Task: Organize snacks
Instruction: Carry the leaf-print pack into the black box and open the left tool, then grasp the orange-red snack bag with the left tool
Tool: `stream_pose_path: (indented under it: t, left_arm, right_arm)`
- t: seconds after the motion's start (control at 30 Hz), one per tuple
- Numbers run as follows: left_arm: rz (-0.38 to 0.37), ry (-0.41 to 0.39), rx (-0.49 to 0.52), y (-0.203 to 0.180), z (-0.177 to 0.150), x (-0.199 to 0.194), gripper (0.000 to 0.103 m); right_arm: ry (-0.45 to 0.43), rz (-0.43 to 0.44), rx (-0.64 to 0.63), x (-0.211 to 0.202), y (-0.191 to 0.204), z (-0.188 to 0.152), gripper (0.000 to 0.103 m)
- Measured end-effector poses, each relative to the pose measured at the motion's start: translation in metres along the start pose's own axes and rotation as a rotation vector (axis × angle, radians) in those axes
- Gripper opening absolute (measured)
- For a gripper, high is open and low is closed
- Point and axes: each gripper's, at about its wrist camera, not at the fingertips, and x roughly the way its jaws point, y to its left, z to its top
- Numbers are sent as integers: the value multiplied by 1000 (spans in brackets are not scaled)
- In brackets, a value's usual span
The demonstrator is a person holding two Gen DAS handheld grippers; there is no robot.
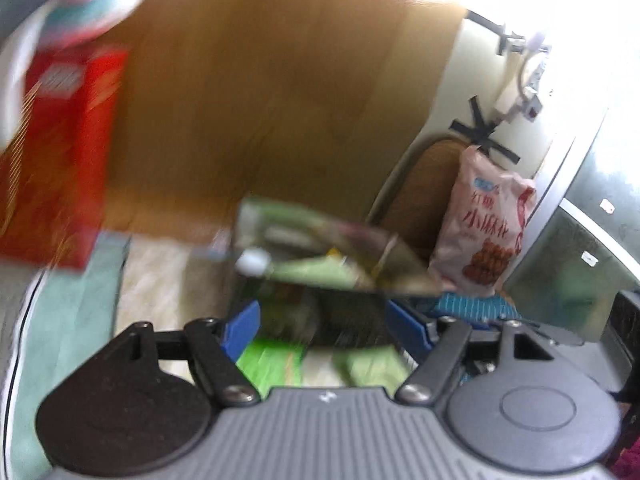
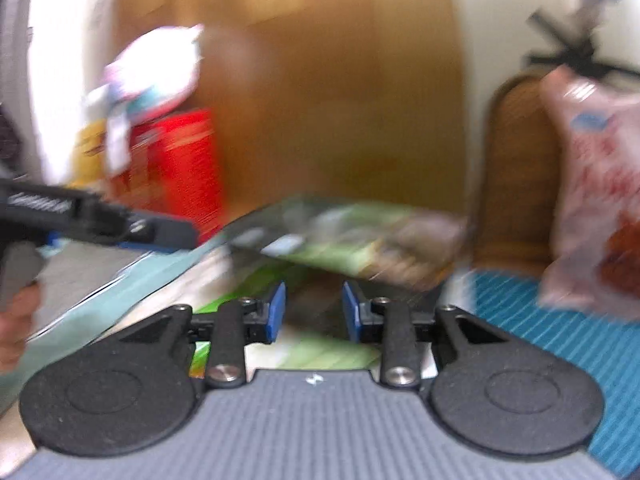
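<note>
The green snack packet [image 1: 320, 248] lies flat ahead of both your grippers, near a pink bag [image 1: 484, 224] and a red box [image 1: 60, 152]. Your left gripper [image 1: 324, 320] and right gripper [image 2: 314, 308] are spread apart, gripping nothing.

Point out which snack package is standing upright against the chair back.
The pink bag with red lettering, at the far right. It stands on end against the chair back. The red box sits far left, and the green packet lies flat between them.

home | wooden wall panel [image 1: 260, 100] | snack bag [image 1: 486, 224] | red box [image 1: 60, 152]
</note>
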Motion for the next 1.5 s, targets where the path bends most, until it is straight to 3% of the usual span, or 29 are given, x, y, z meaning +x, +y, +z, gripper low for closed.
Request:
stream_pose_path:
  t: [0.1, 0.2, 0.23, 0.3, 0.37, 0.5, 0.57, 0.6, 0.63, 0.8, 1.03, 1.2, 1.4, 1.5]
  left_arm:
    - [6, 47, -51, 15, -23, -11, 72]
    - [0, 83, -112, 24, -45, -15, 72]
    - [-9, 98, -136, 28, -51, -16, 72]
    - [-16, 120, -160, 31, -61, -12, 72]
    - [7, 144, -175, 32, -68, -6, 71]
    - [-19, 137, -205, 31, -70, -5, 70]
    - [-73, 161, -244, 30, -72, -1, 56]
    - [-80, 173, -252, 28, -73, 1, 54]
    - [-70, 167, -242, 24, -75, 1, 49]
    - [-69, 170, -257, 25, -85, -13, 34]
    - [-80, 110, -291, 36, -107, -66, 35]
    - [-67, 102, -328, 45, -133, -107, 37]
    - [-55, 115, -290, 36, -169, -141, 37]
    - [-92, 132, -256, 26, -179, -146, 40]
  right_arm:
    - [108, 104, -48, 13, 24, -16, 35]
    - [182, 123, -85, 31, 44, -25, 37]
    - [202, 111, -88, 36, 48, -27, 42]
    - [198, 55, -61, 43, 50, -27, 67]
    - [185, 46, -27, 43, 49, -29, 69]
    - [146, 24, 22, 35, 50, -37, 69]
    - [132, 15, 23, 31, 53, -39, 67]
    - [129, 10, 19, 29, 56, -41, 57]
    - [126, 16, 20, 25, 58, -41, 54]
    - [117, 41, 50, 16, 63, -47, 51]
    - [83, 119, -40, -4, 107, -51, 51]
    - [126, 190, -95, -16, 138, -63, 51]
    - [144, 241, -183, -41, 155, -89, 50]
    - [156, 261, -144, -55, 147, -94, 50]
